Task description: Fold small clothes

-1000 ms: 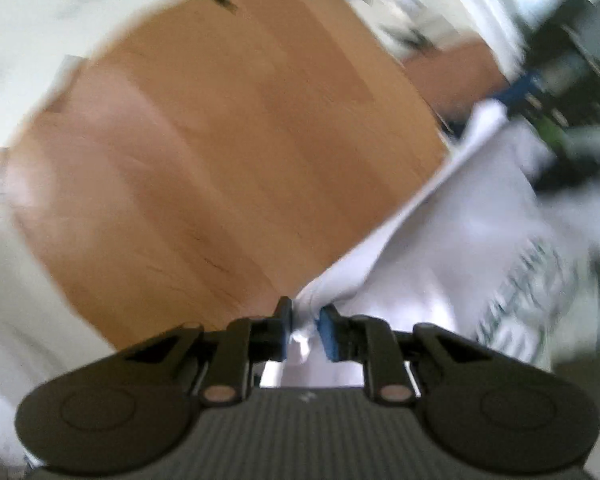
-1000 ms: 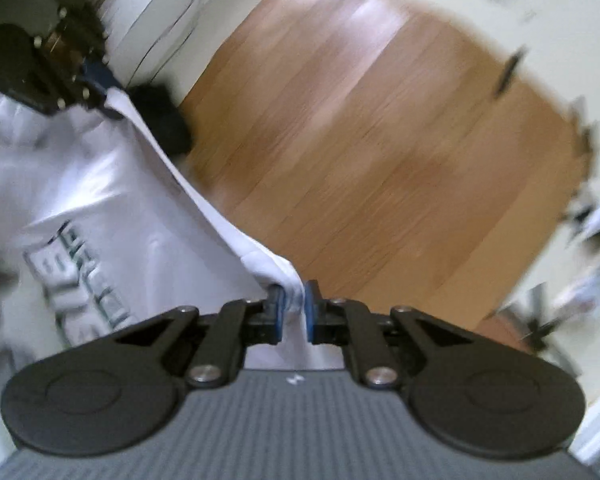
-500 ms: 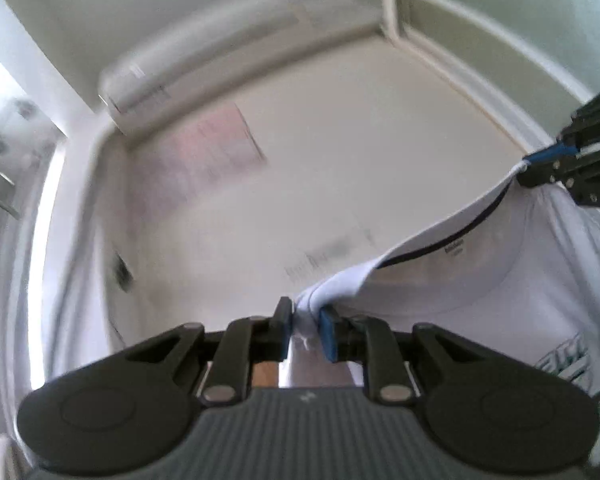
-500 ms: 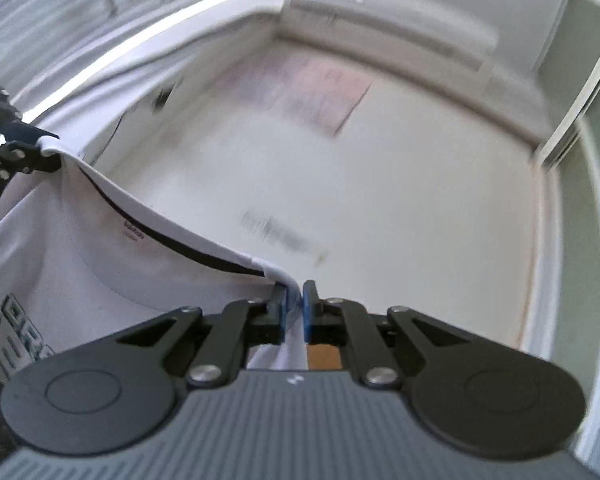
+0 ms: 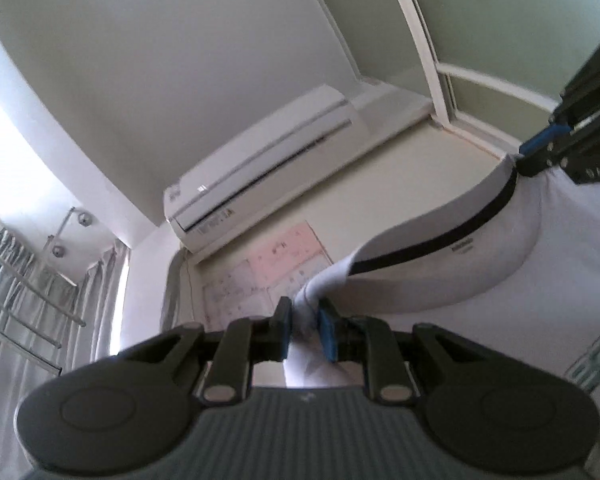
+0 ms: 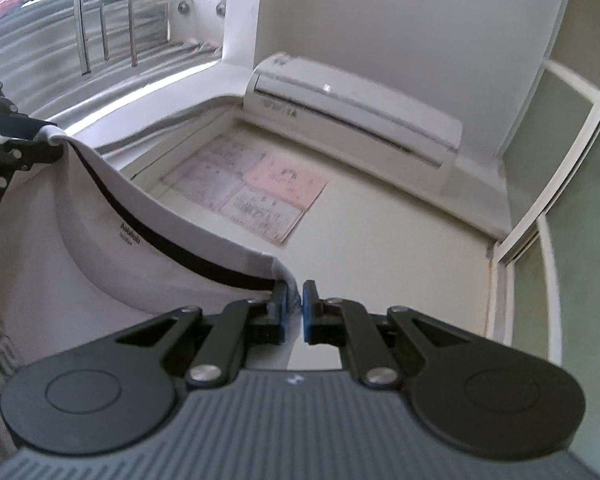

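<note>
A small white T-shirt (image 5: 500, 264) with a dark neck band hangs stretched between my two grippers, held up in the air. My left gripper (image 5: 305, 322) is shut on one shoulder of it. My right gripper (image 6: 295, 308) is shut on the other shoulder. The shirt (image 6: 40, 232) also shows in the right wrist view, with its green print at the far left edge. Each gripper shows in the other's view, the right gripper (image 5: 540, 152) at upper right and the left gripper (image 6: 32, 136) at upper left. Both cameras point up at the wall and ceiling.
A white air conditioner (image 5: 260, 168) hangs high on the wall, also in the right wrist view (image 6: 356, 120). A paper chart (image 6: 248, 188) is stuck below it. A curtained window (image 5: 28, 288) is at left. White-framed panels (image 6: 560, 140) are at right.
Both grippers have swung upward with the shirt: the views went from the wooden tabletop to the wall and ceiling. The neckline now hangs taut between them.
</note>
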A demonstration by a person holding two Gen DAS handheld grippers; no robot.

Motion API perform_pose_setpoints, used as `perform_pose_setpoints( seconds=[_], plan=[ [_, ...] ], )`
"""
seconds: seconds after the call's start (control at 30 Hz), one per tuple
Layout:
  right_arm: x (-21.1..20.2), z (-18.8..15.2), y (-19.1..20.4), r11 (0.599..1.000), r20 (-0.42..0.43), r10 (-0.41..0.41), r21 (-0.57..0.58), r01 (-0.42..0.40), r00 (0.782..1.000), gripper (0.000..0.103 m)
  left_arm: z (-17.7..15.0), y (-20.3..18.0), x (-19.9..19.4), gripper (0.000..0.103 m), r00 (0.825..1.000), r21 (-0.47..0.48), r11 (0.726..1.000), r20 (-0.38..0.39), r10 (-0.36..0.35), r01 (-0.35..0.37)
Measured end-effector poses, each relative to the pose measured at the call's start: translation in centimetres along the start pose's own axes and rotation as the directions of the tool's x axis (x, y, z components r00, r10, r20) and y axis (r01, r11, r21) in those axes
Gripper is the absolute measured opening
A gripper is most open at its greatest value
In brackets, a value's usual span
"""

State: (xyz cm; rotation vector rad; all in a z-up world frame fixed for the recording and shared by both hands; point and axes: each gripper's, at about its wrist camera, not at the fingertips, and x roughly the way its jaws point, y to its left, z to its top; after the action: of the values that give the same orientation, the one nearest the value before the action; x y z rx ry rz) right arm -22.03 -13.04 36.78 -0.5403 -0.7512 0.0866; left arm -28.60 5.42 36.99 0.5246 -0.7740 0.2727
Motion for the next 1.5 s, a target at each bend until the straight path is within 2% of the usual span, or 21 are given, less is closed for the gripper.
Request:
perform_pose_setpoints(
  seconds=[0.23,0.33,0.47,0.5,0.57,0.6,0.63,0.7,0.77,0.83,0.93,1.07,1.13,1.17,1.2,1.23,1.27,1.3,1.33,1.43,1.5],
  plan=[
    [4.5,-7.2,3.2,0.993,-0.185,0.108,0.055,-0.100,0.977,0.010,-7.9,-5.7,3.3,0.015,0.982,0.091,0.992,-0.176,-0.072,0.089],
    [8.0,-12.9,5.2,0.989,-0.281,0.145,0.078,-0.128,0.949,0.009,-13.2,-9.4,5.8,0.016,0.955,0.118,0.982,-0.274,-0.111,0.148],
    [13.3,-21.7,8.6,0.985,-0.411,0.160,0.119,-0.121,0.898,0.010,-21.0,-16.1,10.0,0.021,0.889,0.113,0.965,-0.427,-0.167,0.235],
    [14.8,-24.9,9.9,0.985,-0.450,0.156,0.135,-0.106,0.879,0.010,-23.6,-18.5,11.0,0.024,0.862,0.096,0.960,-0.470,-0.189,0.263],
    [16.7,-31.6,13.0,0.983,-0.547,0.164,0.162,-0.089,0.821,0.039,-28.7,-23.1,12.3,0.040,0.784,0.045,0.940,-0.566,-0.254,0.337],
    [17.2,-34.8,14.6,0.980,-0.621,0.187,0.173,-0.099,0.761,0.064,-32.1,-26.0,12.4,0.039,0.708,0.025,0.916,-0.643,-0.293,0.401],
    [16.9,-38.0,16.2,0.975,-0.694,0.213,0.194,-0.107,0.688,0.059,-35.2,-28.4,12.1,0.035,0.623,0.011,0.893,-0.721,-0.304,0.449],
    [14.3,-42.1,18.0,0.949,-0.774,0.309,0.294,-0.118,0.552,0.054,-40.0,-30.7,10.4,0.021,0.484,-0.042,0.873,-0.819,-0.308,0.485],
    [10.3,-43.3,18.5,0.910,-0.774,0.405,0.392,-0.133,0.487,0.056,-42.7,-30.2,8.0,0.022,0.390,-0.122,0.862,-0.854,-0.343,0.491],
    [5.7,-42.5,18.7,0.884,-0.764,0.463,0.435,-0.172,0.449,0.058,-43.4,-28.2,6.2,0.025,0.346,-0.168,0.862,-0.866,-0.361,0.479],
    [-0.4,-39.9,18.6,0.818,-0.721,0.574,0.531,-0.222,0.388,0.073,-42.2,-23.4,4.1,0.049,0.293,-0.267,0.847,-0.855,-0.428,0.459],
    [-5.3,-37.0,19.1,0.754,-0.684,0.656,0.606,-0.252,0.320,0.087,-40.4,-18.0,0.2,0.092,0.160,-0.475,0.775,-0.801,-0.577,0.416],
    [-6.7,-36.8,20.1,0.776,-0.721,0.631,0.574,-0.263,0.287,0.084,-39.6,-16.8,-2.1,0.092,0.117,-0.521,0.750,-0.784,-0.609,0.407],
    [-7.0,-37.1,20.2,0.771,-0.726,0.636,0.589,-0.241,0.261,0.075,-39.4,-16.6,-3.0,0.088,0.099,-0.529,0.744,-0.785,-0.612,0.407],
    [-7.1,-37.6,20.0,0.752,-0.718,0.660,0.627,-0.205,0.224,0.033,-39.1,-16.8,-4.3,0.082,0.081,-0.533,0.739,-0.786,-0.612,0.411],
    [-6.8,-38.1,19.9,0.728,-0.703,0.686,0.665,-0.169,0.189,0.015,-39.0,-17.0,-5.1,0.054,0.062,-0.531,0.735,-0.792,-0.608,0.422],
    [-6.6,-38.0,19.2,0.732,-0.703,0.680,0.668,-0.135,0.207,0.009,-39.1,-17.4,-5.7,0.017,0.031,-0.522,0.736,-0.807,-0.590,0.431],
    [-6.3,-38.0,18.3,0.733,-0.701,0.677,0.671,-0.112,0.224,0.009,-39.1,-17.4,-6.0,0.003,0.004,-0.516,0.742,-0.820,-0.573,0.428],
    [-6.1,-37.3,17.1,0.745,-0.704,0.658,0.661,-0.092,0.267,0.009,-39.5,-17.3,-6.0,0.005,-0.003,-0.514,0.750,-0.826,-0.564,0.418],
    [-5.0,-35.1,12.3,0.841,-0.758,0.511,0.539,-0.052,0.405,0.009,-39.9,-14.6,-3.8,0.004,0.055,-0.481,0.806,-0.847,-0.529,0.344],
    [-4.0,-35.0,8.6,0.905,-0.807,0.379,0.424,-0.002,0.452,0.009,-40.8,-11.7,-0.9,0.004,0.098,-0.472,0.851,-0.859,-0.502,0.229]
  ],
)
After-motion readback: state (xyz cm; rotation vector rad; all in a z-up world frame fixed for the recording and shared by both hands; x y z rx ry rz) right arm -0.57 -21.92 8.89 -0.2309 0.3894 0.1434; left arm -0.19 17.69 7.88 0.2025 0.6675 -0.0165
